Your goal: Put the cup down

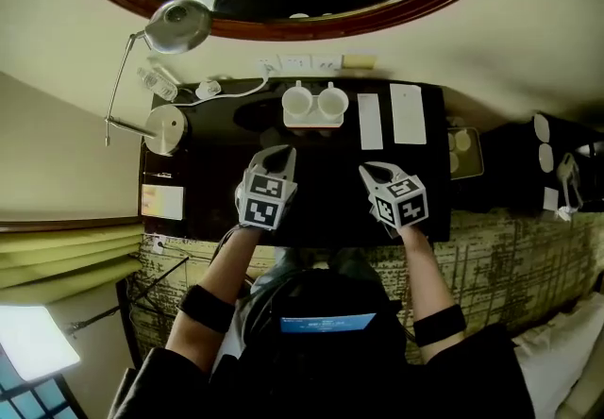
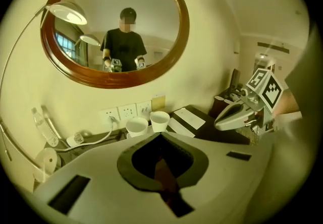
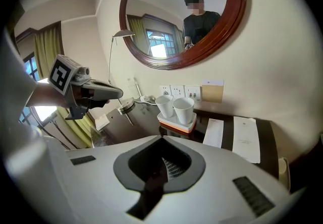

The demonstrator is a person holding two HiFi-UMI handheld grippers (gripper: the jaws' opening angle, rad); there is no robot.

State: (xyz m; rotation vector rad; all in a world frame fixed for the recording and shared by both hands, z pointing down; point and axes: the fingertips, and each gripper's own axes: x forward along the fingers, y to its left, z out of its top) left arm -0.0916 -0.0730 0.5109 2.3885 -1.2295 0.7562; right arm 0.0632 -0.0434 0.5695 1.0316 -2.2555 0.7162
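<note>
— What's in front of us?

— An oval mirror [image 3: 181, 16] on the wall. Under it is a dark desk [image 1: 321, 191], with a lamp [image 1: 179, 25] at its back left corner and two paper cards [image 1: 408, 113] toward the back right.

— And the cup?

— Two white cups [image 1: 297, 103] stand upright, side by side, on a small tray [image 1: 314, 123]. The tray sits at the middle of the desk's back edge, just below the wall sockets [image 1: 297, 62]. I cannot tell which cup the task means. Neither is held, so I judge it already set down.

— The grippers?

— The left gripper [image 1: 276, 158] and the right gripper [image 1: 373, 172] both hover over the desk's front half. Their jaws are closed together on nothing, well apart from the tray.

— How would a cup handle?

— Probably light, stiff and glazed, so slippery and breakable. I'd pinch the wall near the rim, one jaw inside and one outside, gently.

— Its looks?

— Plain white, tapering toward the base. No handle shows.
</note>
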